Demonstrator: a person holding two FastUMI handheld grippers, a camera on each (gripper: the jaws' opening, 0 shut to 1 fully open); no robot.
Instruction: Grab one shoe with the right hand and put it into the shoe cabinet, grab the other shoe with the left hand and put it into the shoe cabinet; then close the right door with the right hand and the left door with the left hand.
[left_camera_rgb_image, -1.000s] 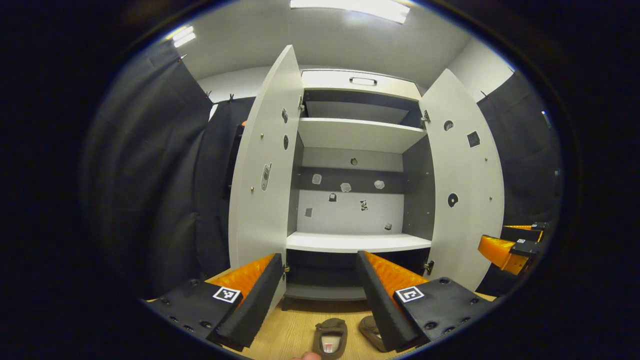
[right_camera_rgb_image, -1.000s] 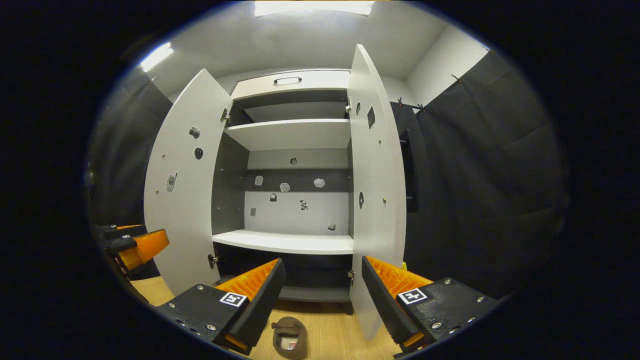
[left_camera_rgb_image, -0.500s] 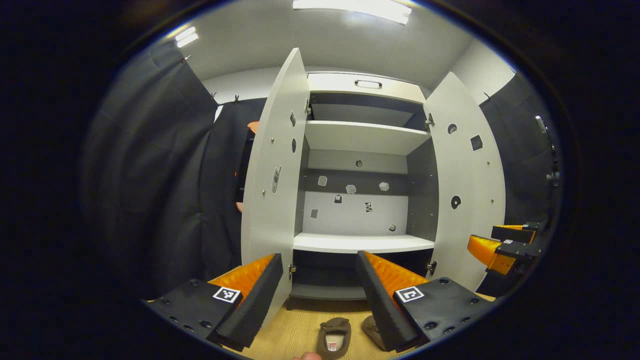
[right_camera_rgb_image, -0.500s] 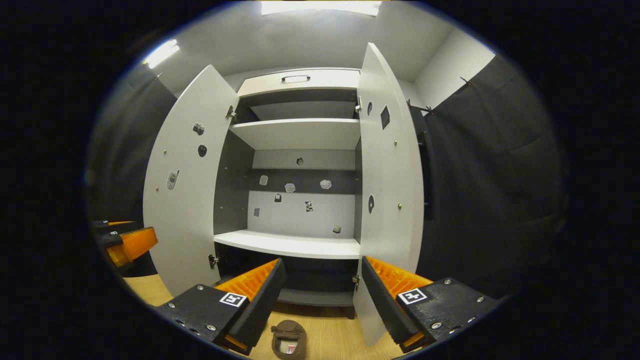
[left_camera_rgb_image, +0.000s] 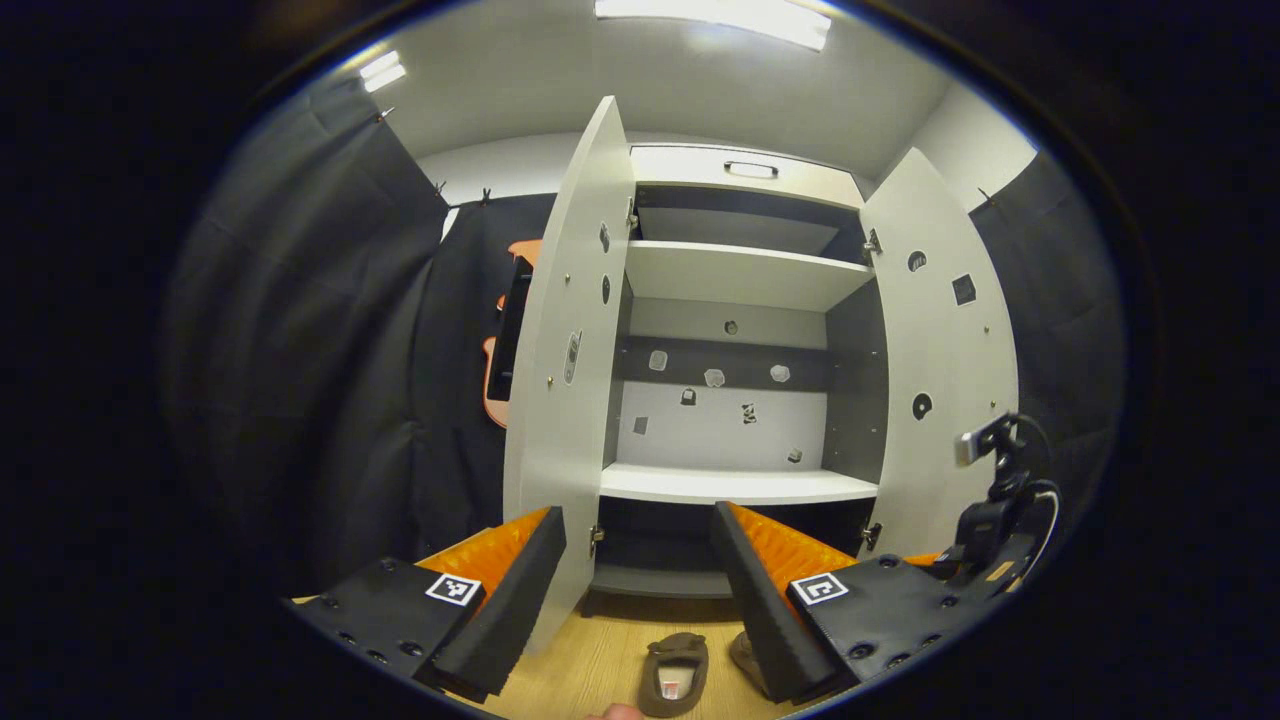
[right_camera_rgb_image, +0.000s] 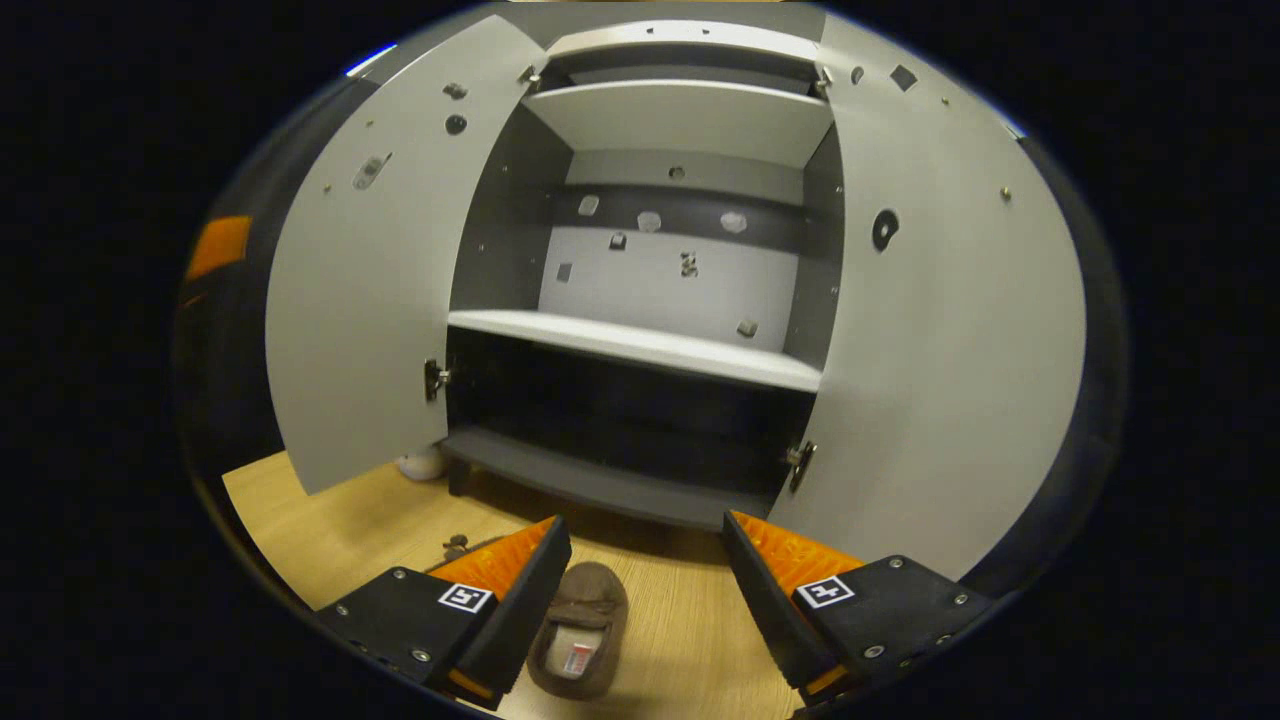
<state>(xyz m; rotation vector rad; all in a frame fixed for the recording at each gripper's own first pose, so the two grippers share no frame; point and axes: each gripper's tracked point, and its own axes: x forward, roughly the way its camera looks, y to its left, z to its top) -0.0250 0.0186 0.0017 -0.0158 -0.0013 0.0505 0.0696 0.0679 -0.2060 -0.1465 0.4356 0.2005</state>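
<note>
The shoe cabinet (right_camera_rgb_image: 640, 345) stands wide open on the wooden floor (right_camera_rgb_image: 690, 640), its left door (right_camera_rgb_image: 355, 270) and right door (right_camera_rgb_image: 940, 320) both swung outward and its shelves bare. In the right gripper view, the right gripper (right_camera_rgb_image: 645, 585) hangs low in front of the cabinet with its fingers spread apart and nothing between them; a brown shoe (right_camera_rgb_image: 578, 640) lies on the floor just before the cabinet's bottom edge, its toe toward the cabinet, partly tucked behind the gripper's left finger (right_camera_rgb_image: 505, 610), and whether that finger touches it cannot be told. A small part of another shoe (right_camera_rgb_image: 458, 546) peeks out on the floor just to the left of that finger. In the left gripper view, the left gripper (left_camera_rgb_image: 640, 590) sits higher and farther back, facing the open cabinet, with its fingers likewise spread and empty. Below it, near the cabinet's front edge, the same brown shoe (left_camera_rgb_image: 675, 675) rests on the floor, and the second shoe (left_camera_rgb_image: 745, 655) lies just beside it, half hidden by the gripper's right finger (left_camera_rgb_image: 760, 590). The other gripper's body with its cable (left_camera_rgb_image: 1000, 510) shows by the right door's lower edge.
</note>
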